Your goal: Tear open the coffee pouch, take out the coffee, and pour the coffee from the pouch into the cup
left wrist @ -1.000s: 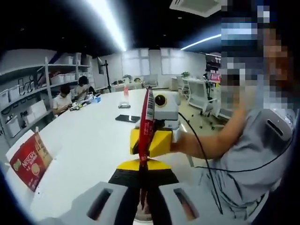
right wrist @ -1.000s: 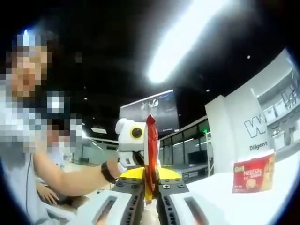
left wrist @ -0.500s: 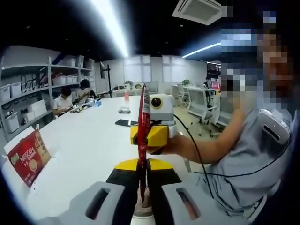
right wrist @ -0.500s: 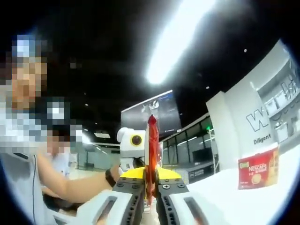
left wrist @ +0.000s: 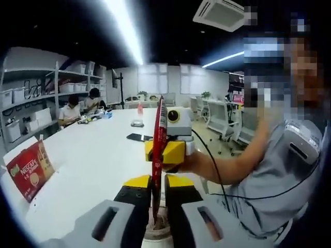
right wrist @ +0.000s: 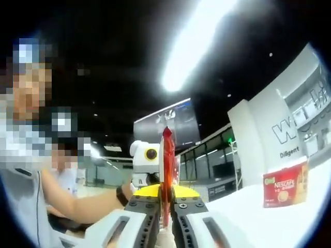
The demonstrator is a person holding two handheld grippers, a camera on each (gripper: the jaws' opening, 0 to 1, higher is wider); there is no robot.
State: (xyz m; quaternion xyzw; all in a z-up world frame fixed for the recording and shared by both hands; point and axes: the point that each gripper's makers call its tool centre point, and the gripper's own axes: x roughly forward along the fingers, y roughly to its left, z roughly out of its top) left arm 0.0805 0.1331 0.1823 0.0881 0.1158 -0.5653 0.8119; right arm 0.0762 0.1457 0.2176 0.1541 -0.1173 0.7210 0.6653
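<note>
Both tools are gripping the red coffee pouch edge-on above the white counter: the left tool clenching its lower end, the right tool clenching the other.

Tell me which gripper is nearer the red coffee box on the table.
Left, probably, though only slightly. The left gripper has the box close off its left side, looking larger; the right gripper sees it smaller, off to its right. Both are shut on the pouch.
</note>
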